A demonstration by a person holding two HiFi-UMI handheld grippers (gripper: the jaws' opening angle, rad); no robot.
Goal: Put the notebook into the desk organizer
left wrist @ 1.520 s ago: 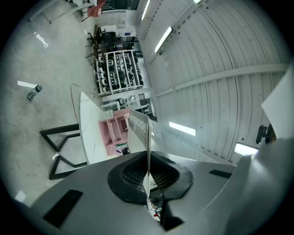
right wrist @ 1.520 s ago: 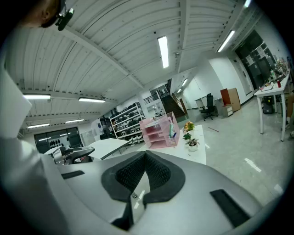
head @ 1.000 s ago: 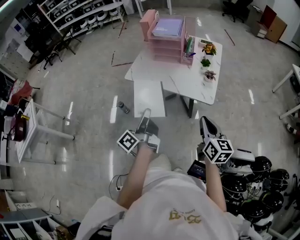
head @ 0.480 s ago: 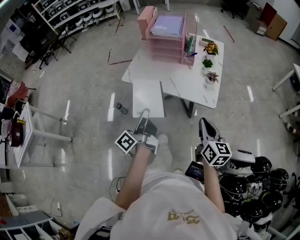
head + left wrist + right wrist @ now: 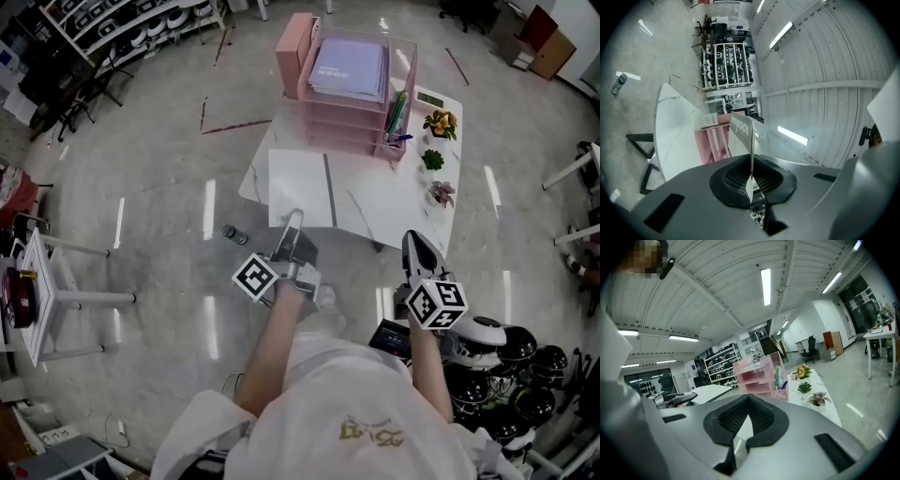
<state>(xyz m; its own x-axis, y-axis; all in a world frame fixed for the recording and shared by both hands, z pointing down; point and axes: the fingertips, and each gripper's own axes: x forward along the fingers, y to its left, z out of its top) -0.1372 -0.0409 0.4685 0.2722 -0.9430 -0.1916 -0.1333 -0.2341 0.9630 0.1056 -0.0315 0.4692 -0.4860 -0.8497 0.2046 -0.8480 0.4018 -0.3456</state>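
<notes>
My left gripper (image 5: 293, 221) is shut on a thin white notebook (image 5: 298, 186), which lies flat out ahead of it over the near left edge of the white table (image 5: 408, 206). In the left gripper view the notebook (image 5: 742, 128) stands edge-on, pinched between the pads of the left gripper (image 5: 751, 174). The pink desk organizer (image 5: 352, 108) stands at the table's far side with a purple folder (image 5: 349, 67) on its top tray; it also shows as the organizer (image 5: 761, 373). My right gripper (image 5: 413, 242) hangs shut and empty short of the table; its view shows the right gripper (image 5: 749, 404) with pads together.
Three small potted plants (image 5: 437, 157) line the table's right side, and pens (image 5: 396, 112) stand in the organizer's right end. A bottle (image 5: 230, 232) lies on the floor left of the table. Black helmets (image 5: 511, 361) pile up at my right. A white side table (image 5: 42, 300) stands far left.
The table and organizer have come closer and lower in the head view. The notebook, held the whole time, now reaches over the table's near edge. Both grippers keep their state.
</notes>
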